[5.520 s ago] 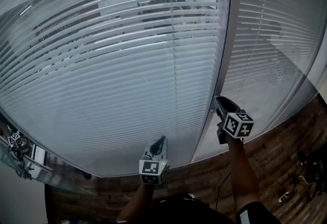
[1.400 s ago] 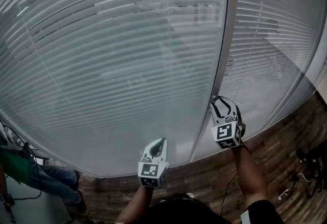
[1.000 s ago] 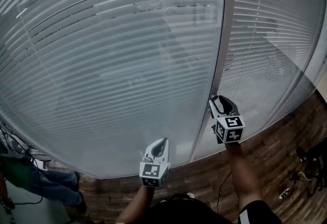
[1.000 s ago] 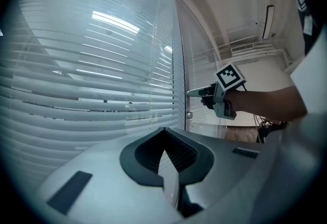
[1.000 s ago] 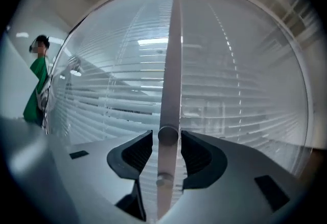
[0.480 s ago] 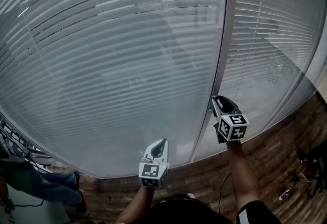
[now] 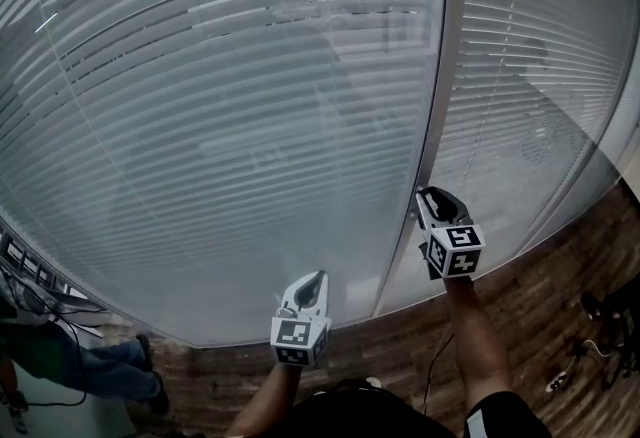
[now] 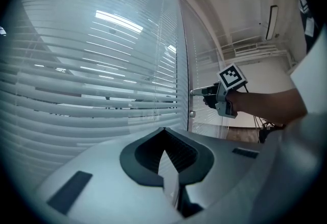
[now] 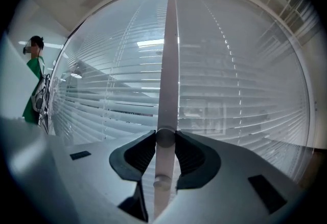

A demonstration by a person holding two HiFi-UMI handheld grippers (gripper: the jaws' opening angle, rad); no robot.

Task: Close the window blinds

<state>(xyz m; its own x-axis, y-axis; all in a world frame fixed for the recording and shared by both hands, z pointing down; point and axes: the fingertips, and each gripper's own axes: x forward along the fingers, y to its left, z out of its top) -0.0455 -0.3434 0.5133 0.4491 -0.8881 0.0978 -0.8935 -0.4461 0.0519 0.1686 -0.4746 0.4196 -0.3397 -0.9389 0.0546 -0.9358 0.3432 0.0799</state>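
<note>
The right gripper (image 9: pixel 164 135) has just been closing and now grasps the knob (image 9: pixel 164 139) on the frame (image 9: pixel 169 39). The left gripper (image 8: pixel 164 130) is clenched and empty. Another twist should finish shutting the blinds (image 7: pixel 230 126).

left tongs (image 7: pixel 317 278) and right tongs (image 7: pixel 429 195) are grey, with black-and-white marker cubes (image 7: pixel 296 337).
</note>
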